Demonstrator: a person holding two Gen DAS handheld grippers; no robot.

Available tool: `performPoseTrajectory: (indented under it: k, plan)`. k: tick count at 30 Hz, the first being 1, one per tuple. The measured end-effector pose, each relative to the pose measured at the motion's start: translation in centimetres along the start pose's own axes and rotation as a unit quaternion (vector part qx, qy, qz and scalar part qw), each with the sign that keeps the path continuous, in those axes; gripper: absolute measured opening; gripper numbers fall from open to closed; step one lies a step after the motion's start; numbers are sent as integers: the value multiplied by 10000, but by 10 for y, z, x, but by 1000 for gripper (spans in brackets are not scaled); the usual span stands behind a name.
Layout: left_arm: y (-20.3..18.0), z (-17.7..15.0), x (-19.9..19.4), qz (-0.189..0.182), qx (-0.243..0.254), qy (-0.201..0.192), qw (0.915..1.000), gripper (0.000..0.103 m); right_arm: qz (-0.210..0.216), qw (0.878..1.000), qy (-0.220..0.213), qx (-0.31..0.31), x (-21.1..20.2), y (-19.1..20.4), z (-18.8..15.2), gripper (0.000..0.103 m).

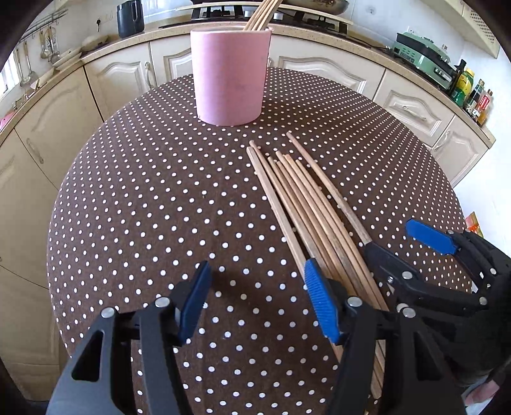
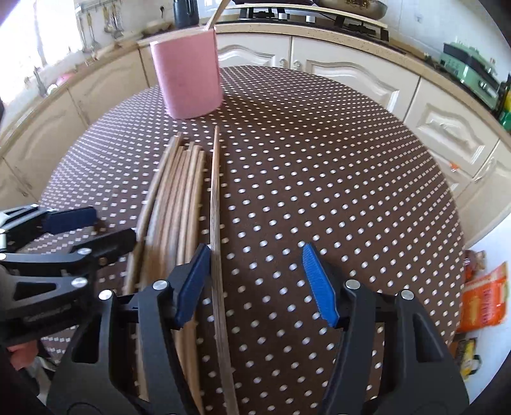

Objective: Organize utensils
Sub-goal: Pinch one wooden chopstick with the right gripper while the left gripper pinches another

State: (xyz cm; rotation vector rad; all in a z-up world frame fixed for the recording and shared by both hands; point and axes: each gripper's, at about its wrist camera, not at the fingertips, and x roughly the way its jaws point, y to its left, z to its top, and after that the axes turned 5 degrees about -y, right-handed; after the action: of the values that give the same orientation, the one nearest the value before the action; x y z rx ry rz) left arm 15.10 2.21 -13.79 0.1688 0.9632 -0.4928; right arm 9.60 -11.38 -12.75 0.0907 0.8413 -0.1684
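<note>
Several wooden chopsticks (image 1: 306, 204) lie in a loose bundle on the brown polka-dot table (image 1: 143, 207); they also show in the right wrist view (image 2: 182, 191). A pink cylindrical holder (image 1: 230, 76) stands at the far side with a few chopsticks in it; it also shows in the right wrist view (image 2: 186, 76). My left gripper (image 1: 258, 300) is open and empty, low over the table, left of the bundle. My right gripper (image 2: 255, 281) is open, its jaws to either side of the rightmost chopstick (image 2: 215, 207); it appears at the right of the left wrist view (image 1: 399, 242).
Cream kitchen cabinets (image 1: 121, 73) and a countertop ring the table. A black jug (image 1: 129, 17), a stove (image 1: 271, 14), a green appliance (image 1: 421, 54) and bottles (image 1: 472, 92) stand on the counter. Orange packets (image 2: 485, 297) lie on the floor at the right.
</note>
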Motion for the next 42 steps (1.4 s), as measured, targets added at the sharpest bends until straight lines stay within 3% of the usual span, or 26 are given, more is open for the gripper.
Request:
performPoseTrajectory:
  k: [4, 5, 6, 7, 12, 20, 26, 30, 32, 39, 42]
  plan:
    - [-7, 7, 7, -11, 73, 26, 10000, 61, -9, 10000, -11, 33, 5, -3, 5, 54]
    - [-11, 10, 9, -9, 160, 48, 9999, 62, -51, 10000, -23, 69, 7, -4, 8, 48]
    - [-13, 12, 11, -25, 209, 61, 9998, 63, -50, 9999, -34, 94, 7, -6, 10, 31]
    - [-13, 15, 13, -64, 209, 90, 9997, 64, -53, 9999, -28, 112, 9, -7, 12, 25]
    - [-16, 31, 26, -69, 258, 174, 9995, 64, 9, 9999, -73, 128, 8, -7, 12, 14]
    - [-10, 40, 31, -161, 359, 441, 9983, 63, 91, 9990, -41, 428, -1, -18, 4, 9]
    - [-13, 37, 27, 182, 483, 508, 9974, 63, 118, 9987, -72, 488, -4, -21, 1, 10]
    - [-15, 45, 35, 187, 509, 608, 9967, 63, 206, 9985, -66, 501, -2, -23, 4, 10]
    - [-21, 46, 37, 387, 481, 567, 9965, 64, 138, 9992, -101, 367, 1, -20, 7, 10]
    - [-17, 55, 42, 390, 336, 533, 9973, 64, 75, 9999, -69, -58, 14, -14, 22, 10]
    - [-12, 64, 53, 395, 322, 188, 9985, 60, 54, 9998, -147, -143, 21, -12, 28, 10]
